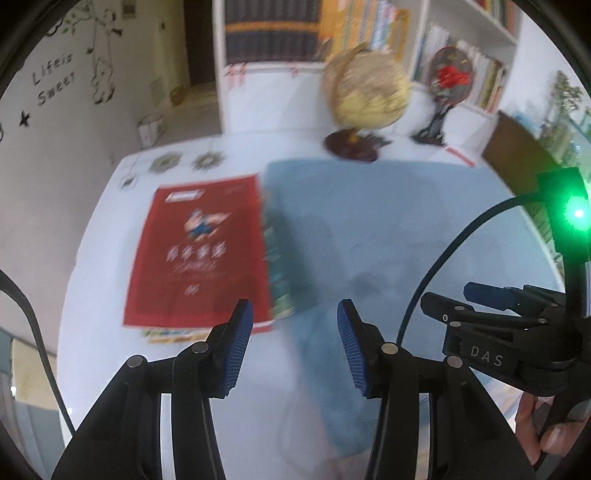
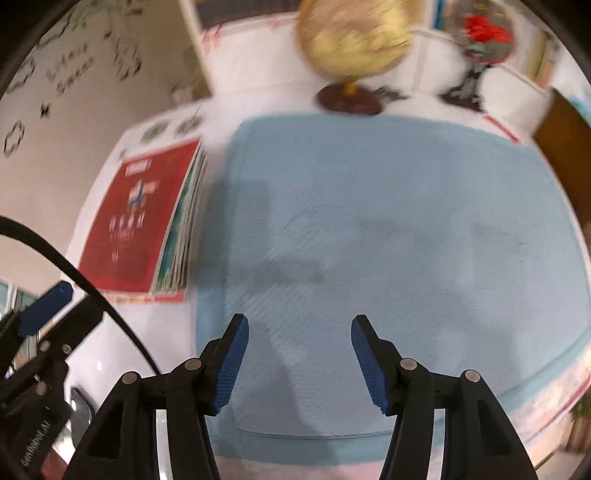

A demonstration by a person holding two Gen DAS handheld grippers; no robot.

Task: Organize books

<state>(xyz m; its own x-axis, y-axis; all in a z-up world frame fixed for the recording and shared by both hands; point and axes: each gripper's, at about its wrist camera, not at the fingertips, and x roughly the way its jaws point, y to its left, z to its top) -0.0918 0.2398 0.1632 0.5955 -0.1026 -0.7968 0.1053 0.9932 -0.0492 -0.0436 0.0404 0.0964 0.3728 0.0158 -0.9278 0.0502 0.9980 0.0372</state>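
Note:
A stack of books with a red cover on top (image 1: 199, 251) lies on the white table, left of a light blue mat (image 1: 388, 229). It also shows in the right wrist view (image 2: 135, 218), with page edges facing the mat (image 2: 369, 240). My left gripper (image 1: 295, 347) is open and empty, above the stack's near right corner. My right gripper (image 2: 299, 362) is open and empty over the mat's near edge; it shows at the right in the left wrist view (image 1: 491, 314).
A yellow globe on a dark base (image 1: 365, 99) and a red ornament on a stand (image 1: 447, 85) stand behind the mat. A white bookshelf with books (image 1: 332, 33) is at the back. A wall with decals (image 1: 55, 81) is at the left.

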